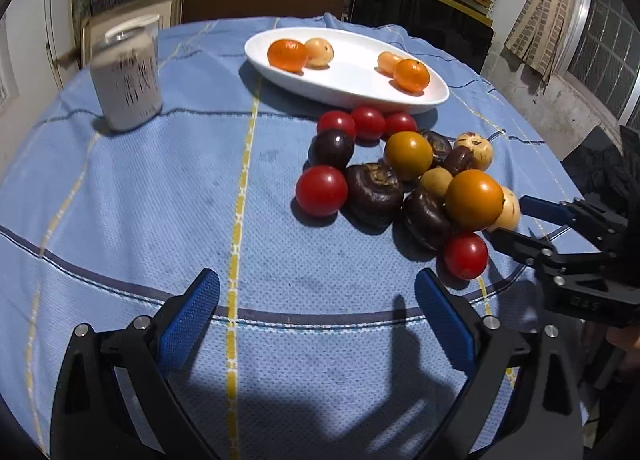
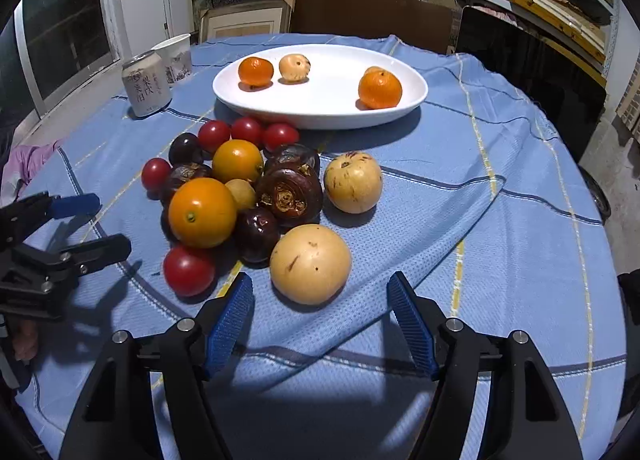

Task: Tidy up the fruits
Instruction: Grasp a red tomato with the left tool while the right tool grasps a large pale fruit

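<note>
A white oval plate (image 1: 348, 100) (image 2: 320, 120) at the far side holds two oranges and two pale fruits. In front of it lies a pile of red cherry tomatoes (image 1: 321, 190), dark water chestnuts (image 2: 290, 190), oranges (image 2: 202, 212) and pale round fruits. My right gripper (image 2: 318, 286) (image 1: 509, 220) is open, its blue pads flanking the near side of a pale fruit (image 2: 310, 264) without touching it. My left gripper (image 1: 318, 300) (image 2: 108, 224) stands open over bare cloth to the left of the pile, nothing between its fingers.
A blue checked cloth (image 1: 160, 200) covers the round table. A drink can (image 1: 128, 76) (image 2: 146, 84) stands at the back left, with a white cup (image 2: 176, 56) behind it. Shelves and cardboard stand beyond the table.
</note>
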